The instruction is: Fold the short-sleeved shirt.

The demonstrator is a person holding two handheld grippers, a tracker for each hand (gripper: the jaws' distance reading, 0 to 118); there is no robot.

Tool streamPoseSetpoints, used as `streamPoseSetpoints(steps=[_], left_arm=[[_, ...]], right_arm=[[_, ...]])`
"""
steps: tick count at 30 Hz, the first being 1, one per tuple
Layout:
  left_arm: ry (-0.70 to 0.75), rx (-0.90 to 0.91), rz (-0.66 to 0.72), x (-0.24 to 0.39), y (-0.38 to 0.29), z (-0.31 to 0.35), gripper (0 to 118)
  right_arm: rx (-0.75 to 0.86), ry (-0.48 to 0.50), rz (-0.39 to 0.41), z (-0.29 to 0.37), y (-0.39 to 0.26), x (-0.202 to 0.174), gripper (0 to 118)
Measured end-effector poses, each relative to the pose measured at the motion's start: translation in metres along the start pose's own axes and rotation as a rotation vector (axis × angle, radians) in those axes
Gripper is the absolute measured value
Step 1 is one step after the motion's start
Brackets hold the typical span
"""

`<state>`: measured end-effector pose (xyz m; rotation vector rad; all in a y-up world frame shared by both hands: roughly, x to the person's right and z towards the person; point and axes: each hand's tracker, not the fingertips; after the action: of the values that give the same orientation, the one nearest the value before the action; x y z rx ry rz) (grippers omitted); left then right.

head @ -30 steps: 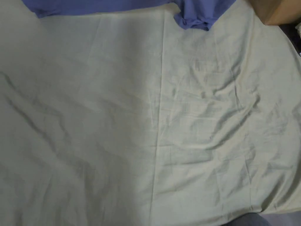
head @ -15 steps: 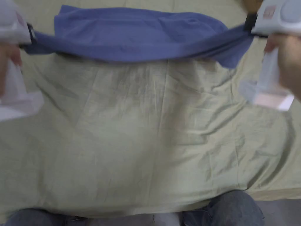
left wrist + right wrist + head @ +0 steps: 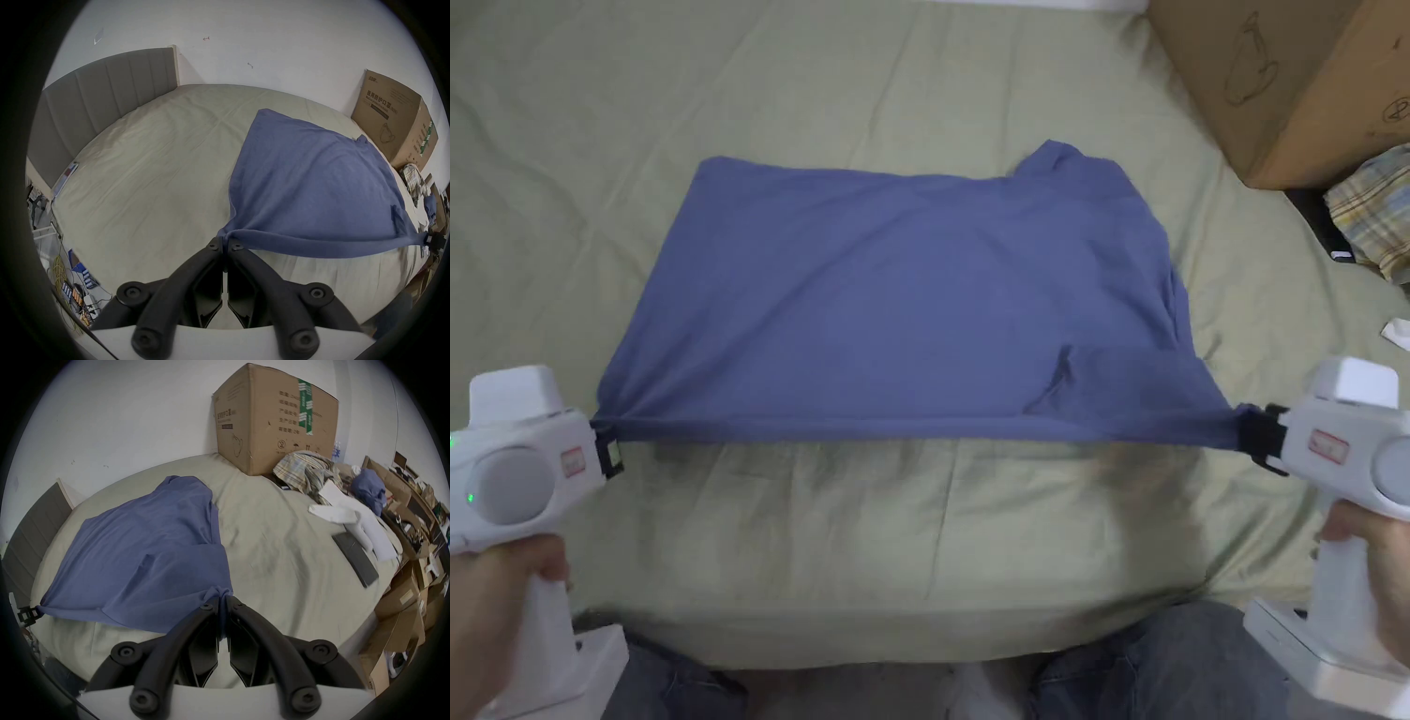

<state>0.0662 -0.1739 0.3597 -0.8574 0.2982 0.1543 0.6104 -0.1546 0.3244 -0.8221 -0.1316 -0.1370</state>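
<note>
The pale green bedsheet (image 3: 825,84) lies open across the upper left and top centre of the head view, with bare room along the far side of the blue shirt (image 3: 900,309). A bare strip of sheet also runs along the lower middle, between the shirt's near edge and the person's knees (image 3: 1162,666). At the upper right a large cardboard box (image 3: 1275,84) stands on the bed and blocks that corner. Just below it a plaid garment (image 3: 1373,220) and a dark flat object, perhaps a tablet (image 3: 355,557), crowd the right edge. In the left gripper view a grey headboard (image 3: 102,95) closes the upper left.
</note>
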Motion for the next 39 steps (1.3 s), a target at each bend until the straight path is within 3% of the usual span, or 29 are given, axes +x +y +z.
streamPoseSetpoints(steps=[9, 10, 11, 13, 14, 15, 16, 17, 20, 23, 26, 31, 32, 34, 36, 39], left_arm=[[-0.025, -0.018, 0.027, -0.016, -0.049, 0.036, 0], [-0.032, -0.011, 0.054, -0.018, -0.046, 0.039, 6], [-0.016, -0.002, 0.068, -0.019, -0.044, 0.041, 20], [-0.005, 0.013, 0.078, -0.025, -0.039, 0.050, 70], [-0.006, 0.026, 0.081, -0.029, -0.036, 0.056, 91], [-0.004, 0.039, 0.080, -0.032, -0.032, 0.061, 110], [0.001, 0.078, 0.077, -0.036, -0.027, 0.070, 118], [-0.010, 0.138, 0.063, -0.038, -0.022, 0.081, 118], [-0.003, 0.264, 0.008, -0.033, -0.005, 0.113, 118], [-0.012, 0.428, -0.068, -0.011, 0.001, 0.144, 118], [-0.034, 0.545, -0.091, 0.011, 0.000, 0.165, 118], [-0.114, 0.592, -0.107, 0.038, -0.011, 0.176, 115], [-0.132, 0.613, -0.126, 0.042, -0.015, 0.177, 110], [-0.153, 0.622, -0.173, 0.051, -0.021, 0.179, 77], [-0.163, 0.620, -0.199, 0.056, -0.026, 0.177, 36], [-0.177, 0.640, -0.200, 0.061, -0.030, 0.180, 3]], right_arm=[[-0.004, 0.028, 0.019, 0.043, -0.057, 0.024, 4], [-0.005, 0.036, 0.031, 0.045, -0.058, 0.024, 4], [-0.002, 0.040, 0.042, 0.047, -0.059, 0.023, 5], [-0.008, 0.029, 0.082, 0.052, -0.057, 0.023, 34], [0.008, 0.033, 0.096, 0.057, -0.054, 0.024, 58], [0.012, 0.025, 0.105, 0.062, -0.052, 0.025, 91], [0.018, 0.005, 0.125, 0.068, -0.047, 0.026, 103], [0.060, -0.006, 0.146, 0.077, -0.043, 0.028, 108], [0.198, -0.087, 0.258, 0.113, -0.027, 0.020, 108], [0.345, -0.076, 0.305, 0.153, -0.015, 0.003, 108], [0.469, 0.011, 0.244, 0.184, -0.011, -0.013, 109], [0.555, 0.104, 0.144, 0.202, -0.023, -0.039, 108], [0.557, 0.125, 0.131, 0.202, -0.027, -0.043, 107], [0.571, 0.142, 0.126, 0.201, -0.033, -0.051, 92], [0.578, 0.135, 0.135, 0.201, -0.037, -0.058, 59], [0.587, 0.138, 0.137, 0.195, -0.040, -0.061, 9]])
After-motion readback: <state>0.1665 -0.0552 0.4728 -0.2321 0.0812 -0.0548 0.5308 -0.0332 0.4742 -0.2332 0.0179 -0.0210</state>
